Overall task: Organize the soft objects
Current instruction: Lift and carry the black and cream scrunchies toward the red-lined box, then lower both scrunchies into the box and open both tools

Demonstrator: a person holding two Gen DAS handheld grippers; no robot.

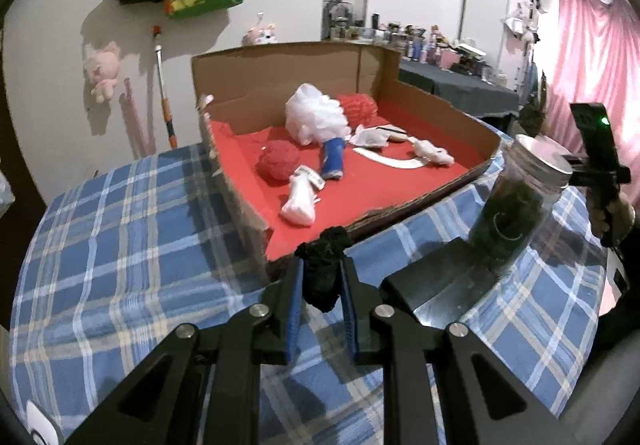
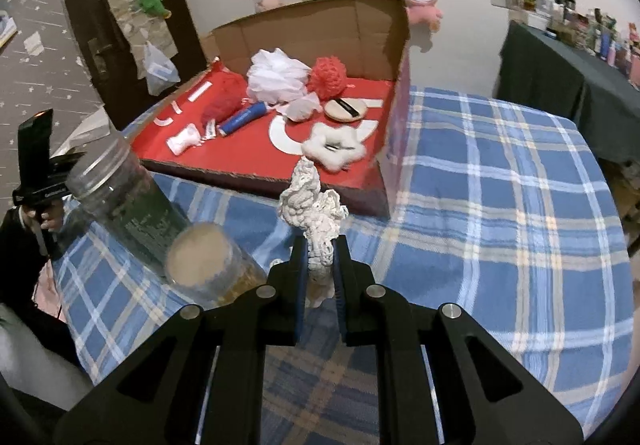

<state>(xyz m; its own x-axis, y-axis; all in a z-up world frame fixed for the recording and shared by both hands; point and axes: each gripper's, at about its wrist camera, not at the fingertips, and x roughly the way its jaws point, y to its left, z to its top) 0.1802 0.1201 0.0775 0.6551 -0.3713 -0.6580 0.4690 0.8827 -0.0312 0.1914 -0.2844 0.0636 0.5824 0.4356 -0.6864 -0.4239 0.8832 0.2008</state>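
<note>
A: My left tool (image 1: 322, 277) is clamped on a black knit piece (image 1: 325, 269), my right tool (image 2: 320, 259) on a white knit piece (image 2: 314, 213); both hang just short of the cardboard box (image 1: 280, 63).

B: Beside the box stand jars (image 2: 132, 205); swing wide and you topple one.

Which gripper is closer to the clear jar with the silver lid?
Left. The jar stands just beside the left gripper; the right gripper is farther off, another jar between.
</note>
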